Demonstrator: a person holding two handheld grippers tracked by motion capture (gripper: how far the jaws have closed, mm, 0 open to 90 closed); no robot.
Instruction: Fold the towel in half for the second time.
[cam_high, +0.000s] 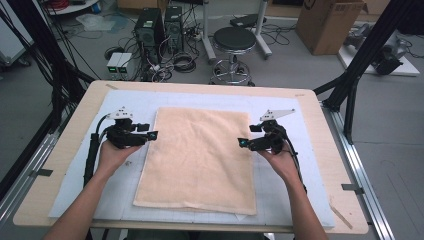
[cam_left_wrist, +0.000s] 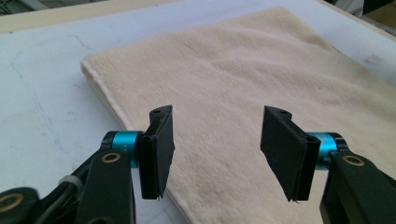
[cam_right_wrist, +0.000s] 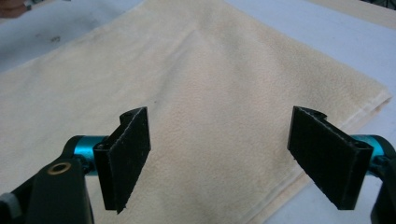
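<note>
The cream towel (cam_high: 197, 157) lies flat and unfolded mid-table on the white mat (cam_high: 280, 107), while the left gripper (cam_high: 151, 135) and right gripper (cam_high: 243, 143) hover released at its side edges, nothing grasped yet.

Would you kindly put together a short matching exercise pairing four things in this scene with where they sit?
Things:
1. towel
2. left hand-held gripper
3. right hand-held gripper
4. stool

Places:
A. on the floor beyond the table
B. at the towel's right edge, open
C. flat in the middle of the white mat
D. at the towel's left edge, open

Pairs: 1-C, 2-D, 3-B, 4-A
</note>
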